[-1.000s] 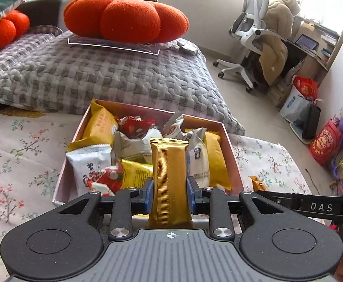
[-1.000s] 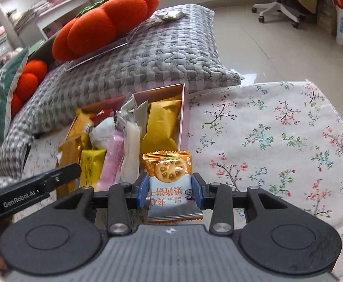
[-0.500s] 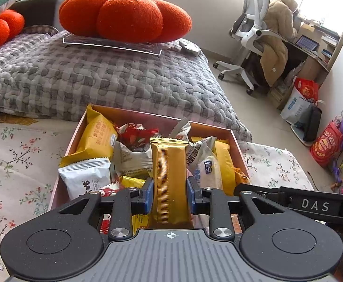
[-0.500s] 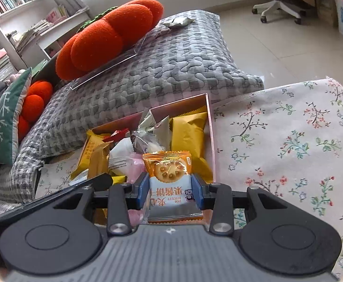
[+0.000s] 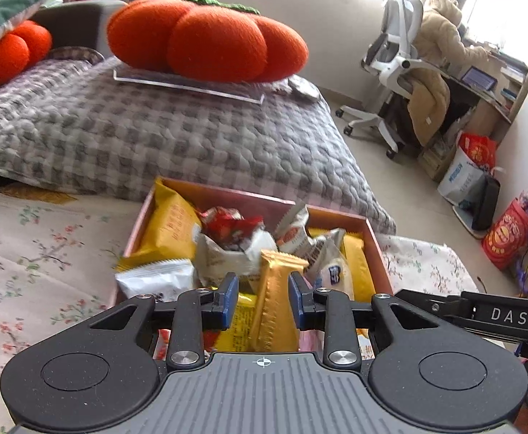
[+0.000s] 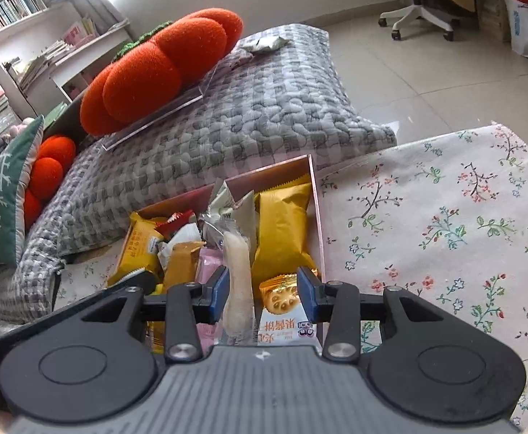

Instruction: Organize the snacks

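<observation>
A pink box [image 5: 249, 195] full of snack packets sits on the floral cloth. My left gripper [image 5: 263, 296] is open just above its near end; the gold bar packet [image 5: 276, 303] lies tilted between the spread fingers, resting on the other snacks. My right gripper [image 6: 261, 294] is open over the same box [image 6: 316, 202]. The orange and white biscuit packet [image 6: 285, 311] lies loose between its fingers beside a white stick packet [image 6: 238, 282]. The right gripper's arm shows at the right of the left wrist view [image 5: 481, 313].
A grey quilted cushion [image 5: 155, 137] with an orange pumpkin pillow [image 5: 206, 39] lies behind the box. The floral cloth [image 6: 445, 217] spreads to the right of the box. An office chair [image 5: 390, 61] and bags [image 5: 506, 231] stand on the floor at the far right.
Both grippers moved forward over the box and opened. The gold bar and the biscuit packet dropped out of their grip onto the snacks in the box.
</observation>
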`<action>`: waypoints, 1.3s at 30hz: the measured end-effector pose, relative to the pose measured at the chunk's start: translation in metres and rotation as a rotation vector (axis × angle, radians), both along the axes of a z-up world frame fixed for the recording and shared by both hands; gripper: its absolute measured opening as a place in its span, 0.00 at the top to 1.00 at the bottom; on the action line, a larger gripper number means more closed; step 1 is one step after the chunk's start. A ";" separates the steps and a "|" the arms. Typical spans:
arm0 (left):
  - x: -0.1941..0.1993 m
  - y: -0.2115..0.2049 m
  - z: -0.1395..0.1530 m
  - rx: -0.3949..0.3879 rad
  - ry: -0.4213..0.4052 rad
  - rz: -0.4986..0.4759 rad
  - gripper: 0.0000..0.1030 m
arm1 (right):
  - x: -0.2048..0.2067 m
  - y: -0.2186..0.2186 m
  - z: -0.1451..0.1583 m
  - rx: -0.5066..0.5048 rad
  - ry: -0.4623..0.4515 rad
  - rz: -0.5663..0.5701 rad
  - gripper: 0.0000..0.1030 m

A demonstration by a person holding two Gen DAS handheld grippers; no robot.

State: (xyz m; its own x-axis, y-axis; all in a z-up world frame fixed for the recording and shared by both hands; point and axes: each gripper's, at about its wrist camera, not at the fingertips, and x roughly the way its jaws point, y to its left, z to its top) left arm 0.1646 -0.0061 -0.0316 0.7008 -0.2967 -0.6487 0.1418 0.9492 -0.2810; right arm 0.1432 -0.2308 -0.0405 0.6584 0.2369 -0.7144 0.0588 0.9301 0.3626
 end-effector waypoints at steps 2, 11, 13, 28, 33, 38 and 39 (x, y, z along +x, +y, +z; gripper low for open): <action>-0.006 0.003 0.007 0.002 -0.001 0.011 0.70 | -0.002 -0.003 0.004 -0.006 -0.003 -0.008 0.61; -0.036 0.014 0.023 0.060 0.062 0.061 0.63 | -0.025 0.000 0.019 0.011 0.009 0.033 0.55; -0.047 0.013 0.024 0.085 0.072 0.054 0.63 | -0.033 0.006 0.024 0.001 0.003 0.053 0.54; -0.124 0.021 0.042 0.231 -0.009 0.070 0.63 | -0.085 0.051 0.042 -0.192 -0.056 0.115 0.52; -0.143 0.021 0.044 0.266 -0.035 0.083 0.62 | -0.109 0.058 0.044 -0.252 -0.079 0.109 0.52; -0.163 0.022 0.049 0.287 -0.075 0.094 0.62 | -0.131 0.062 0.045 -0.287 -0.104 0.096 0.52; -0.167 0.023 0.050 0.283 -0.079 0.094 0.62 | -0.134 0.063 0.045 -0.306 -0.112 0.092 0.52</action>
State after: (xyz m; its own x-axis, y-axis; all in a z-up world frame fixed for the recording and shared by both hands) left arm -0.0024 0.0169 0.0180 0.7685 -0.0435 -0.6384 0.0604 0.9982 0.0047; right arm 0.0093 -0.1676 0.0046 0.7228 0.0849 -0.6859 -0.0548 0.9963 0.0656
